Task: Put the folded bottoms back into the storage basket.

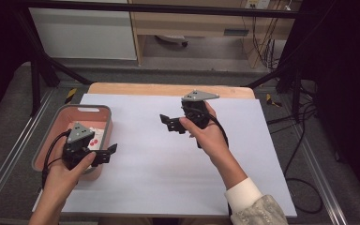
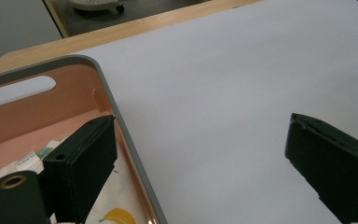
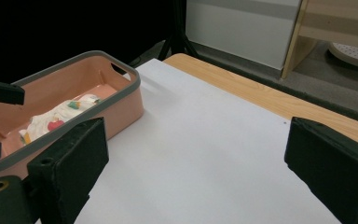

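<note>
left gripper (image 1: 107,152) spread wide, empty, straddling the rounded pink plastic bin (image 1: 104,110) rim. right gripper (image 1: 168,123) spread too, over smooth white sheet (image 1: 168,178). right gripper view shows the crumpled white packet (image 3: 58,116) inside.

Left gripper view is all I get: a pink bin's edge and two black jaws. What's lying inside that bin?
Observer: A crumpled white item with red and green prints lies on the floor of the pink bin.
Operator: Is anything else at work on the table?
Observer: The right gripper is held above the middle of the white sheet, jaws open and empty, pointing toward the bin.
Operator: And where am I, seen from above?
Observer: The left gripper hangs at the bin's near right corner, with a hand wrapped around its body.
</note>
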The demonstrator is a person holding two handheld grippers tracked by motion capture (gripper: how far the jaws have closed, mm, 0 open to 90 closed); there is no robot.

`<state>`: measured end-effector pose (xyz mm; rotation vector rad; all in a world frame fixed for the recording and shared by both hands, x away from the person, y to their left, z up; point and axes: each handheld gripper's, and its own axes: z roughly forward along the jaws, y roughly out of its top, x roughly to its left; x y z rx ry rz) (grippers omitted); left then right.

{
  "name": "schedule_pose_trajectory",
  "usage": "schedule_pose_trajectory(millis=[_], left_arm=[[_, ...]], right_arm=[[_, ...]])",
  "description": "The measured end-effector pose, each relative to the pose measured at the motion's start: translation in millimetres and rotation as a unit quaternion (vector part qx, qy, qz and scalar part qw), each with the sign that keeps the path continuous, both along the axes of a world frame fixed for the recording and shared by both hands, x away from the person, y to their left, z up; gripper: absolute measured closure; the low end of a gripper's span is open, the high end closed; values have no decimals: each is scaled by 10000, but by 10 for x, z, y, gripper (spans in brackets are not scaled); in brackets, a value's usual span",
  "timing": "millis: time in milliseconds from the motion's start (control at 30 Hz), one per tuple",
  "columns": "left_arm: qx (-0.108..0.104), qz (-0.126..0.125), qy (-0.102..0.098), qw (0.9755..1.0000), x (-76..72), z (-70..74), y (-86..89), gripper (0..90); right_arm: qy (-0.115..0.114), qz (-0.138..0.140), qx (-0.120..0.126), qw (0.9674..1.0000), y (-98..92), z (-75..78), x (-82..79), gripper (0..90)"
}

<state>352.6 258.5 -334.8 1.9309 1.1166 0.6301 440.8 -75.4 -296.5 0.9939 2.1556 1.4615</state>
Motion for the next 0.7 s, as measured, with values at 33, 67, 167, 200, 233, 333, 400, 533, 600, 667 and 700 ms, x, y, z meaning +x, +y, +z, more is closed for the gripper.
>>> schedule_pose_trajectory(millis=[33, 67, 167, 200, 233, 333, 400, 533, 600, 667, 700], left_arm=[[-16, -3, 14, 10000, -6, -2, -2, 94], [-19, -6, 11, 10000, -11, -3, -2, 94], [-33, -23, 26, 10000, -15, -7, -3, 93], [-34, -17, 29, 10000, -13, -7, -4, 92], [-34, -12, 32, 10000, -12, -5, -7, 92], [-58, -22, 23, 10000, -18, -1, -17, 92], [-49, -12, 27, 10000, -18, -4, -20, 91], [22, -49, 58, 10000, -21, -30, -34, 91], [16, -48, 73, 10000, -26, -32, -38, 91], [35, -49, 49, 10000, -30, -25, -44, 91], [23, -47, 32, 10000, -33, -26, -53, 90]], right_arm=[[-9, -20, -12, 10000, -23, 4, -3, 68], [-22, -31, -17, 10000, -48, 7, -8, 68], [-43, -72, -20, 10000, -121, 14, -28, 66], [-45, -97, -11, 9999, -144, 13, -34, 67], [-48, -103, -19, 9999, -167, 12, -38, 66], [-54, -134, -67, 9999, -232, 9, -44, 66], [-50, -159, -88, 9998, -282, 8, -45, 65], [-76, -219, -81, 9997, -390, 8, -52, 65], [-93, -243, -30, 9997, -446, 5, -61, 66], [-102, -253, 19, 9996, -503, 0, -70, 65], [-96, -271, 38, 9996, -532, -5, -72, 66]])
